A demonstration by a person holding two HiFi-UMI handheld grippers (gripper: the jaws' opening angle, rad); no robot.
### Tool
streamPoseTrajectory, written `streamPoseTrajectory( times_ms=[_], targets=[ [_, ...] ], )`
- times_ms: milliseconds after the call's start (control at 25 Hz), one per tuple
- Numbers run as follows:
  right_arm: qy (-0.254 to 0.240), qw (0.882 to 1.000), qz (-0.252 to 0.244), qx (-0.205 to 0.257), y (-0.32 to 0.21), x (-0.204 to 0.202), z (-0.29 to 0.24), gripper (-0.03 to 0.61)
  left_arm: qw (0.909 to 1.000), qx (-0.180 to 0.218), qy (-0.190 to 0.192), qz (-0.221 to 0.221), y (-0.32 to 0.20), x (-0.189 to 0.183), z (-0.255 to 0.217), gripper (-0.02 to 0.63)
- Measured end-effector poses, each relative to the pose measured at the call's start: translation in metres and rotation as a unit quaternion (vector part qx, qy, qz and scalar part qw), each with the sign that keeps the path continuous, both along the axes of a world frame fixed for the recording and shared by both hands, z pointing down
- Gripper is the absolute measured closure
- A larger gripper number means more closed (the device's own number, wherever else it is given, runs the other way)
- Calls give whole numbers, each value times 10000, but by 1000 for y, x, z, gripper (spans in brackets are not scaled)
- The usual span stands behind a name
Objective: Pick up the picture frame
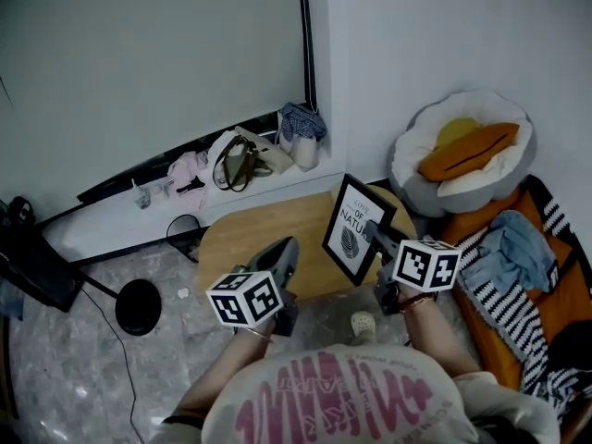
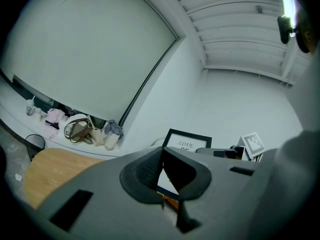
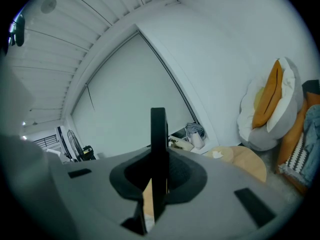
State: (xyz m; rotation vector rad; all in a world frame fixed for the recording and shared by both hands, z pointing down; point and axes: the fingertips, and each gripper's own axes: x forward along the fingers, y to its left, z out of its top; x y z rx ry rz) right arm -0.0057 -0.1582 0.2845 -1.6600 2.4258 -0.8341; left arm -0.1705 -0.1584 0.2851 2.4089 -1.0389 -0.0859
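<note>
Head view shows a person holding two tools over a round wooden bench (image 1: 242, 240). The right tool (image 1: 374, 232) is pinching the picture frame (image 1: 355, 230). It grips the frame by its right edge. The frame is black, with a white picture and some words inside. It is up in the air, tipped a bit, above the right side of the bench. Its face points toward the person.

The right gripper view looks along the frame (image 3: 158, 129) from its thin side, so it looks like a dark strip standing straight up. The two jaws of the right tool (image 3: 159, 171) press on it from both sides.

The left tool (image 1: 288, 252) is over the bench, to the left of the frame. It is near the frame but not touching it. In the left gripper view the jaws of the left tool (image 2: 163, 156) are pressed together at the tips, and nothing is between them. The frame (image 2: 188, 140) shows just behind them, with the bench (image 2: 49, 170) low on the left.

Some bags (image 1: 242, 160) sit on a low ledge by the wall, behind the bench. A round white cushion (image 1: 462, 146) with an orange pillow on it lies on the floor to the right. A striped blanket (image 1: 511, 314) lies beside the person on the right.
</note>
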Motion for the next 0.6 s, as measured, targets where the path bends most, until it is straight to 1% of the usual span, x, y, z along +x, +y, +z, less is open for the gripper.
streamPoseTrajectory(
  times_ms=[200,440,600],
  targets=[
    [130,9999,17,-53,37,-14,16,532,9999,-51,94,49,33,-10,20,611],
    [151,9996,82,-227,43,-16,19,532,9996,-249,58,149,37,-10,27,611],
    [136,9995,101,-266,52,-17,25,532,9993,-310,53,180,45,-11,35,611]
  ],
)
